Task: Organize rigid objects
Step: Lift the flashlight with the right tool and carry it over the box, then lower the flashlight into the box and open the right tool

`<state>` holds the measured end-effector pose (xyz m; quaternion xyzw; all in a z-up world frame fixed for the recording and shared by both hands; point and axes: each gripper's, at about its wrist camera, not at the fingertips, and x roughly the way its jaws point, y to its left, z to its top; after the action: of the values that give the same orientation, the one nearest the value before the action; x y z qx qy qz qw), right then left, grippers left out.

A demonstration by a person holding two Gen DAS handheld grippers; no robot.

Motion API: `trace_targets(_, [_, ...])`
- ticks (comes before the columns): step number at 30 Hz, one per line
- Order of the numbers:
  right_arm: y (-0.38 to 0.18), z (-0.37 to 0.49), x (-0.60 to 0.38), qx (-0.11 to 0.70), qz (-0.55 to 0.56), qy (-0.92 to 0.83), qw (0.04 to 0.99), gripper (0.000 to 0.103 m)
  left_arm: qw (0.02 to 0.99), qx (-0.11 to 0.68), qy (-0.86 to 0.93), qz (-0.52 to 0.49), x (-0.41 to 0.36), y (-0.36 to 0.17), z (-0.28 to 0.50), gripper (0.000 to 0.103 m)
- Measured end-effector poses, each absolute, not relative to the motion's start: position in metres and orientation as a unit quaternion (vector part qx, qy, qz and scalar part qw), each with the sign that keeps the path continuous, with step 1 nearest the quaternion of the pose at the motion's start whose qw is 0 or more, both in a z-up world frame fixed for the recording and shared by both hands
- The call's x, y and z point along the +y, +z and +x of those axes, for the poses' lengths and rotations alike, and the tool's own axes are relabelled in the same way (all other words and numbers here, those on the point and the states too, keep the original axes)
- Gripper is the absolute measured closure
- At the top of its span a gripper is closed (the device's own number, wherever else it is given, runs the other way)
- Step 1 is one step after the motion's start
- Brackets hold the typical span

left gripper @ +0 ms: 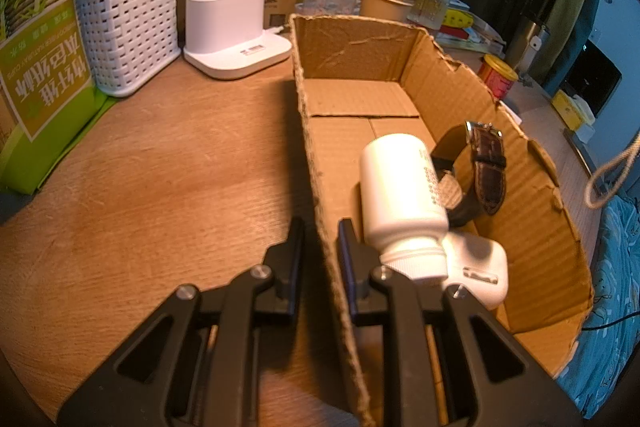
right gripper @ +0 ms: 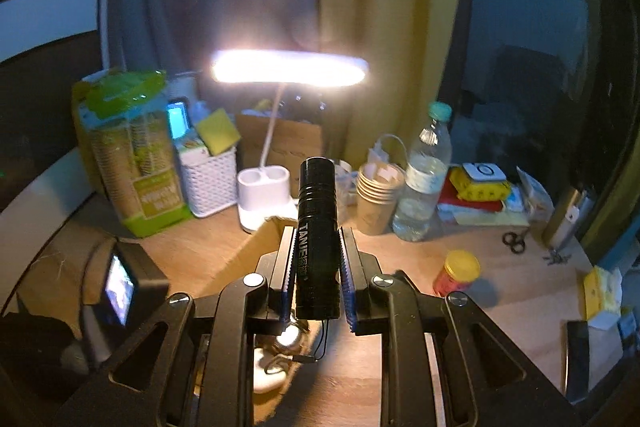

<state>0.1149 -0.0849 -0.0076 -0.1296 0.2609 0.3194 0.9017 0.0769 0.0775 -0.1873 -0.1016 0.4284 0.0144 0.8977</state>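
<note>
Two grippers shared the work, each with its own job. The left gripper (left gripper: 319, 227) was clamped on the near side wall of the open brown cardboard box (left gripper: 532, 195), one finger outside and one inside, apparently to keep the light box from sliding on the wooden table (left gripper: 168, 163) while things went in. Just right of its inner finger, on the box floor, lay a white plastic pill bottle (left gripper: 400, 187) on its side, its cap toward the gripper; a brown leather-strap wristwatch (left gripper: 486, 167) leaned behind it against the far wall, and a white rounded charger block (left gripper: 480, 271) rested under the bottle's neck.

The right gripper (right gripper: 317, 267) was closed on a black cylindrical metal flashlight (right gripper: 318, 227), held lengthwise so that it stuck out ahead past the fingertips, well above the table. That lengthwise hold probably suited laying it flat in the box, a corner of which showed just below and left of the fingers.
</note>
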Motion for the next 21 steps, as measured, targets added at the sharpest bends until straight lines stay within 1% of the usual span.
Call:
trace_targets(5, [-0.017, 0.117, -0.071, 0.269, -0.138, 0.331, 0.894, 0.081, 0.898, 0.428, 0.014, -0.102, 0.078, -0.187, 0.077, 0.085])
trace_targets(21, [-0.096, 0.159, -0.055, 0.362, -0.133, 0.314, 0.867, 0.081, 0.898, 0.428, 0.014, -0.102, 0.078, -0.187, 0.077, 0.085])
